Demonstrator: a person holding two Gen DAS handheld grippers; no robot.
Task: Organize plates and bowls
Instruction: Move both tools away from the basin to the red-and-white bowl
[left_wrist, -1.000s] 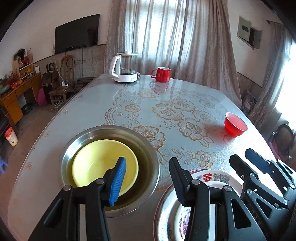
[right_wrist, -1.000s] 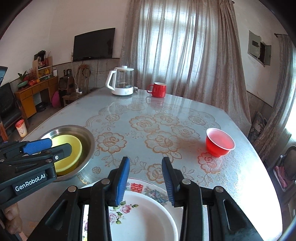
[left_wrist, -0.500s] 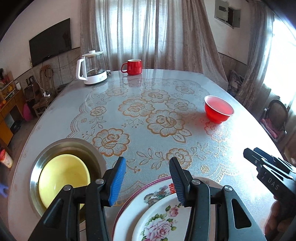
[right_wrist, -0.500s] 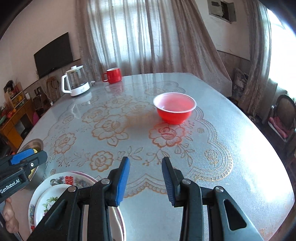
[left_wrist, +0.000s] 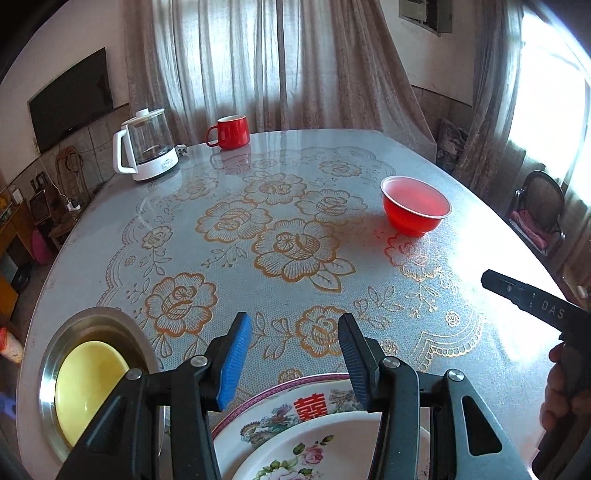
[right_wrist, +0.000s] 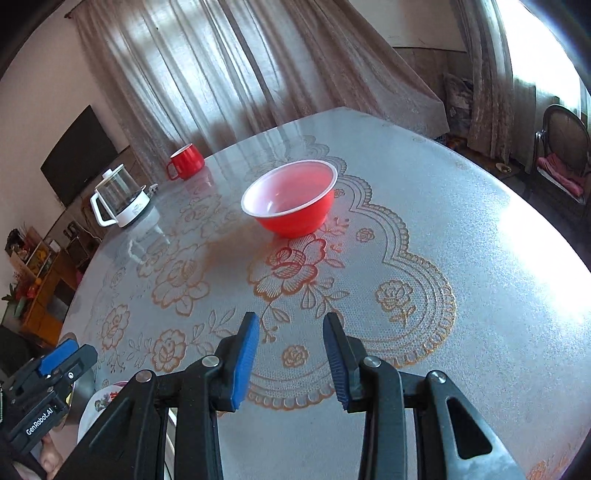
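Both grippers have swung away from the steel basin (left_wrist: 48, 354) holding the yellow plastic bowl (left_wrist: 86, 387), and the right gripper (right_wrist: 290, 363), jaws released and empty like the left gripper's (left_wrist: 293, 358), now faces the lone red plastic bowl (right_wrist: 291, 199) mid-bench, likely next to collect.

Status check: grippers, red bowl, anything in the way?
Left gripper open, empty. Right gripper open, empty, facing red bowl. Bowl upright, untouched. Path looks clear.

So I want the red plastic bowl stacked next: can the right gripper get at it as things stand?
Probably yes: the right gripper is open and faces the red plastic bowl, with only bare floral tablecloth between them.
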